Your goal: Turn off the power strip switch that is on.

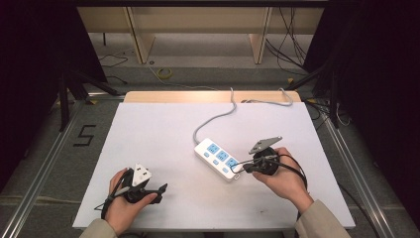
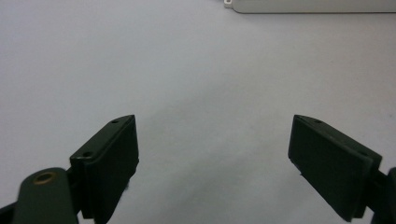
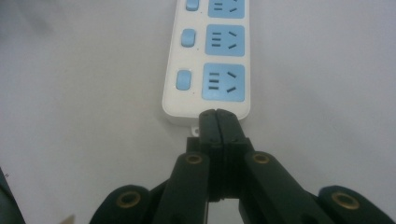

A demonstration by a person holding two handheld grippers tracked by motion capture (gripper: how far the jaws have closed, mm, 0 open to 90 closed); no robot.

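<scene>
You are bringing your right gripper (image 3: 217,116), its two black jaws clenched together on nothing, up against the near end of the white plastic power strip with three blue sockets (image 1: 218,156), which is lying at an angle near the middle of the white tabletop (image 1: 158,129). The jaw tips are sitting at the strip's end edge, just short of the nearest blue rocker switch (image 3: 183,80); whether they are touching the casing is hard to tell. Well to the left of the strip, your left gripper (image 2: 214,156) is hovering released, jaws spread wide over bare table. Beyond the strip, its grey cable (image 1: 216,115) is running off the far edge. By the look of it, the work is barely beginning: no socket is carrying a plug, and any switch press is yet to come.
</scene>
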